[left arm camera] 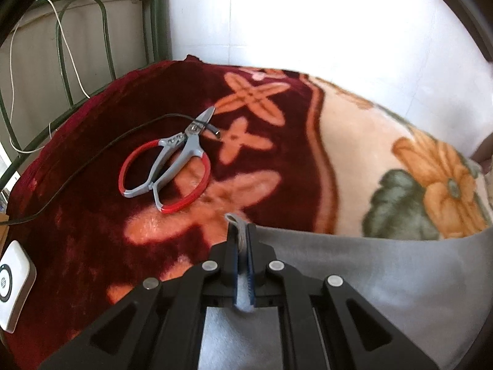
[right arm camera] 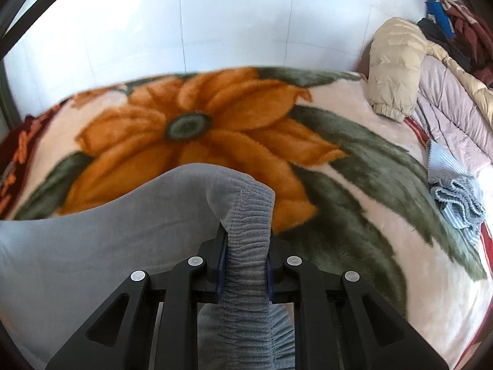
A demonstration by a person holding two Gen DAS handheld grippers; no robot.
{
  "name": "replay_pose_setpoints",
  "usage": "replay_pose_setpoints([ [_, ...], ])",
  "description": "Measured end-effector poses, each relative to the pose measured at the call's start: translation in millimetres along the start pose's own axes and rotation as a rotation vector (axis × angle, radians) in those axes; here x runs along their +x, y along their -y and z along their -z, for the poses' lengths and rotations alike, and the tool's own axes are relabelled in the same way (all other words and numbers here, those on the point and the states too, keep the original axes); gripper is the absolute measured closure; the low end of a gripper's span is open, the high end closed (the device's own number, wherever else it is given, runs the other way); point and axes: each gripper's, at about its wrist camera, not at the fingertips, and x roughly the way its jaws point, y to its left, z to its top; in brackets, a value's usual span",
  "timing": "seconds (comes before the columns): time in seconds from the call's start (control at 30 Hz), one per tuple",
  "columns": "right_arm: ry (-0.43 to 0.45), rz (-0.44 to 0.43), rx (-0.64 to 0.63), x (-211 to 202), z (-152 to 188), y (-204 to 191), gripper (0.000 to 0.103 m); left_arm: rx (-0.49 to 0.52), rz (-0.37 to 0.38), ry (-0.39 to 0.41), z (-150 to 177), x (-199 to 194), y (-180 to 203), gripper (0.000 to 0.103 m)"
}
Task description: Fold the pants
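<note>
Grey pants [left arm camera: 385,274] are held up above a floral blanket [left arm camera: 354,154] on a bed. My left gripper [left arm camera: 242,231] is shut on a thin edge of the pants, and the cloth runs off to the right. My right gripper [right arm camera: 246,231] is shut on the ribbed elastic waistband [right arm camera: 246,246] of the pants [right arm camera: 101,240], and the cloth runs off to the left. The pants hang between the two grippers, and the lower part is hidden below the frames.
Red-handled scissors [left arm camera: 166,169] and a black cable [left arm camera: 92,160] lie on the dark red part of the blanket. A white device [left arm camera: 14,283] sits at the left edge. A beige puffer jacket [right arm camera: 394,67], quilted clothes and a light blue cloth [right arm camera: 456,191] lie at the right. White wall behind.
</note>
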Motion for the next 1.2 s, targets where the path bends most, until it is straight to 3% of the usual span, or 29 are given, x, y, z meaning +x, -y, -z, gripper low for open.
replay_pose_setpoints([
  [0.13,-0.083,0.025,-0.015,29.0,13.2,-0.4,0.083,-0.013,-0.026,-0.048,7.5,20.1,-5.3,0.098],
  [0.3,-0.116,0.006,0.002,33.5,12.8,6.6,0.073,-0.064,-0.031,-0.100,13.5,32.8,-16.8,0.089],
  [0.37,-0.122,-0.003,0.017,28.1,9.0,12.7,0.069,-0.039,-0.027,-0.113,10.8,31.5,-15.2,0.088],
  [0.43,-0.106,-0.027,0.056,15.1,6.8,21.1,0.069,-0.007,-0.035,-0.117,7.8,25.0,-12.0,0.076],
  [0.5,-0.088,-0.040,0.082,-0.7,6.1,28.9,0.063,0.012,-0.039,-0.097,7.4,11.9,-10.3,0.053],
  [0.7,-0.064,-0.047,0.073,-44.2,16.2,40.7,0.053,0.036,0.002,-0.071,7.8,-30.0,-7.6,0.037],
  [0.87,-0.090,-0.038,0.083,-69.6,37.0,54.2,0.050,0.051,0.055,-0.070,23.4,-67.1,5.9,0.033],
  [1.2,-0.192,-0.094,0.034,-107.2,93.8,51.5,0.050,0.086,0.152,-0.141,97.5,-125.9,53.3,0.033],
])
